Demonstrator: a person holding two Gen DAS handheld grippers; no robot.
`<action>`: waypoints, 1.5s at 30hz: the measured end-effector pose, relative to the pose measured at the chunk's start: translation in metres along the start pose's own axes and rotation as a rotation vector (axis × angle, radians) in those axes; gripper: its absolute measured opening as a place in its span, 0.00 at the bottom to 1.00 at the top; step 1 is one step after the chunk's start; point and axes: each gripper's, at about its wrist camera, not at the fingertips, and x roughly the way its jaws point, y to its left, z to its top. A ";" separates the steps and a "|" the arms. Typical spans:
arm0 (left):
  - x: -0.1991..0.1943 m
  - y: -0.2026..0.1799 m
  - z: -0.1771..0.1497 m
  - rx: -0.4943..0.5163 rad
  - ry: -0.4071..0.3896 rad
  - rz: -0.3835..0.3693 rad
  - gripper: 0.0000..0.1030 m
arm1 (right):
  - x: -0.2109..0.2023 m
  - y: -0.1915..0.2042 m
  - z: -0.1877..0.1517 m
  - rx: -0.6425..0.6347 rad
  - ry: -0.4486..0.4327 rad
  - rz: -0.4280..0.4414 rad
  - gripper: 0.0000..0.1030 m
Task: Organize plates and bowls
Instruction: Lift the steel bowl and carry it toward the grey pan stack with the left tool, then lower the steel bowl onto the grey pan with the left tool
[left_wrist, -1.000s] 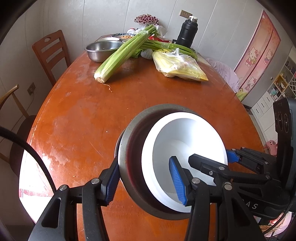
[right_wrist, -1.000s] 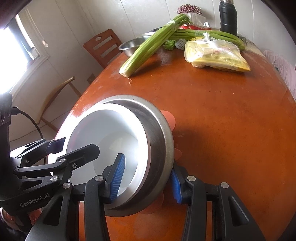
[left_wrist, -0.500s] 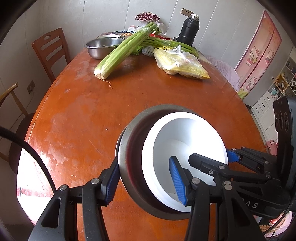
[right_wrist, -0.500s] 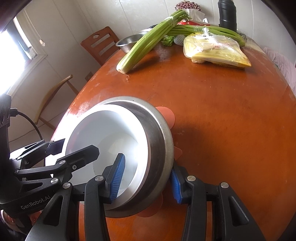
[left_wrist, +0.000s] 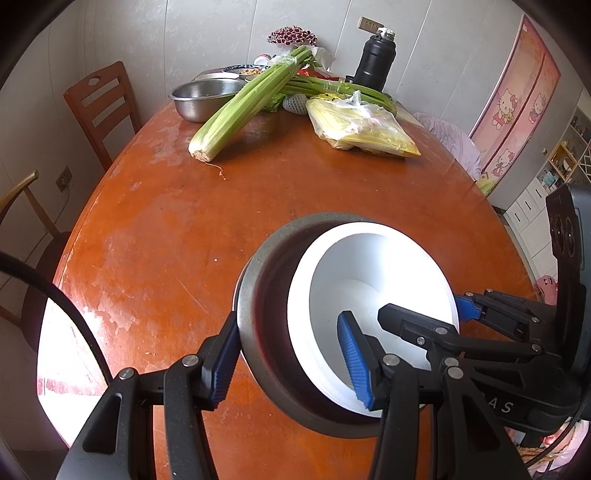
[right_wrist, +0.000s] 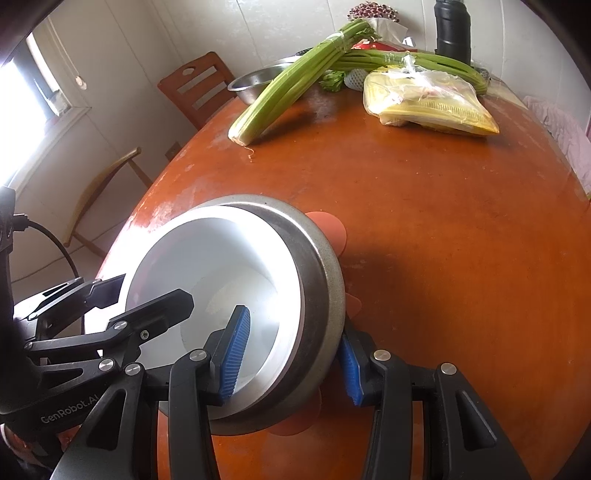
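Bowls, a white one (left_wrist: 373, 295) nested in a grey metal one (left_wrist: 258, 295), sit tilted over the orange bench (left_wrist: 184, 240), gripped at opposite rims by the left claw (left_wrist: 291, 354) and right claw (right_wrist: 291, 354), each clamped across both walls.

White bowl (left_wrist: 373, 295), grey bowl (left_wrist: 258, 295), orange table (left_wrist: 221, 221).

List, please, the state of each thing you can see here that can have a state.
white bowl: empty, nested inside the grey bowl.
grey bowl: gripped on opposite rims by both grippers.
left gripper: shut across both bowls' walls.
right gripper: shut across both bowls' walls.
steel basin: upright, celery leaning on it.
celery: bundled with tape.
yellow bag: lying flat, tied.
black flask: upright, capped.
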 end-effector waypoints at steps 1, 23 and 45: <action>0.000 0.000 0.000 0.000 0.000 0.000 0.50 | 0.000 0.000 0.000 -0.002 -0.001 -0.002 0.46; 0.001 -0.003 0.000 0.009 0.002 -0.008 0.54 | 0.002 0.004 0.000 -0.036 -0.019 -0.079 0.46; -0.003 -0.002 -0.002 -0.009 -0.007 0.013 0.63 | 0.009 -0.005 -0.003 -0.056 -0.032 -0.174 0.57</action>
